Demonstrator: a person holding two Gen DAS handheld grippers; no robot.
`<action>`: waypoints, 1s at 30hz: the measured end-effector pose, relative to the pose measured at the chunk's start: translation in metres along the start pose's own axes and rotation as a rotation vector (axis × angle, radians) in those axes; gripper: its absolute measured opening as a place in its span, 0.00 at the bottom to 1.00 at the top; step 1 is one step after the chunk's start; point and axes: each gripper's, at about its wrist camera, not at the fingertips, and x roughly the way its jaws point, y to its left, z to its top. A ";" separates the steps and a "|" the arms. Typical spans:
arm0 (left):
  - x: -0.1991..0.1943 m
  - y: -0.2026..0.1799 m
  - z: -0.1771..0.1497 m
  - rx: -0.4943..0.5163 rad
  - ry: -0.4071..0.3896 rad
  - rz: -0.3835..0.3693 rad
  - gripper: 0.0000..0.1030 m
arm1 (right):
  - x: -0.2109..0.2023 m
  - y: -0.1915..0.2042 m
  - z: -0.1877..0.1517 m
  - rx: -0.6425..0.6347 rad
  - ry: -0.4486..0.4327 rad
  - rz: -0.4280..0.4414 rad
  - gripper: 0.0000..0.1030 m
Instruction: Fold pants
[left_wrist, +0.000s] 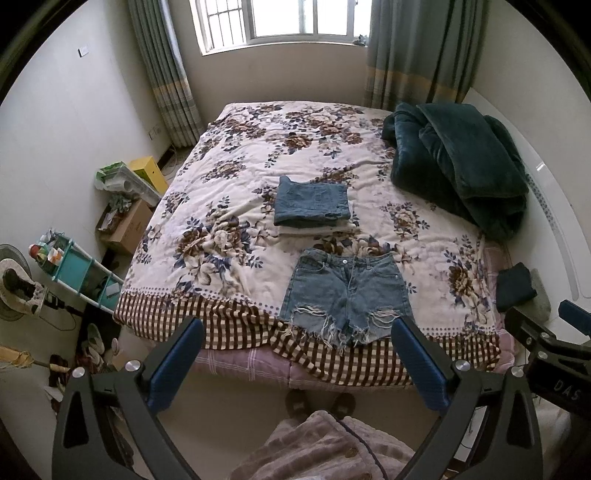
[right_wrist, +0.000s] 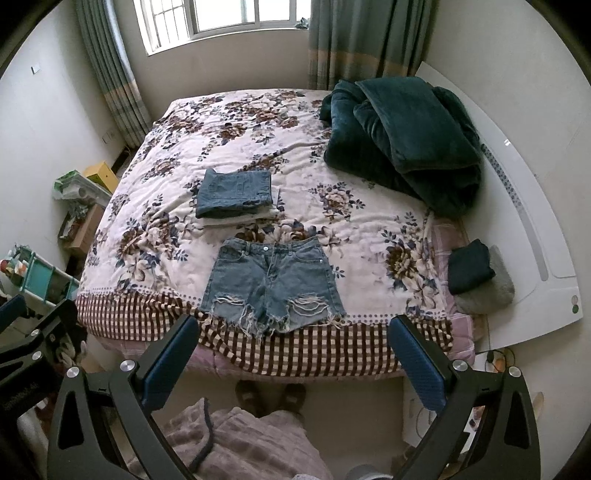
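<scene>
A pair of frayed blue denim shorts (left_wrist: 345, 291) lies flat and unfolded near the front edge of the bed, waistband away from me; it also shows in the right wrist view (right_wrist: 271, 282). Behind it sits a stack of folded garments with denim on top (left_wrist: 312, 201), seen too in the right wrist view (right_wrist: 234, 195). My left gripper (left_wrist: 297, 328) is open and empty, held high above the bed's front edge. My right gripper (right_wrist: 293, 326) is open and empty at a similar height; its body shows at the left wrist view's right edge.
The bed (left_wrist: 229, 206) has a floral cover with a checked border. A dark green blanket (left_wrist: 458, 162) is heaped at the back right. Folded dark and grey items (right_wrist: 476, 277) lie at the right edge. Boxes and a teal shelf (left_wrist: 85, 273) stand left of the bed.
</scene>
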 end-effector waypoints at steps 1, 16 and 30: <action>0.000 0.001 0.001 0.000 0.000 0.000 1.00 | 0.000 0.000 0.000 0.000 0.000 0.000 1.00; -0.007 -0.002 0.007 0.006 -0.013 0.002 1.00 | -0.006 -0.004 0.002 -0.003 -0.012 0.008 1.00; -0.014 -0.008 0.002 0.017 -0.044 -0.003 1.00 | -0.015 -0.008 0.006 -0.008 -0.033 0.008 1.00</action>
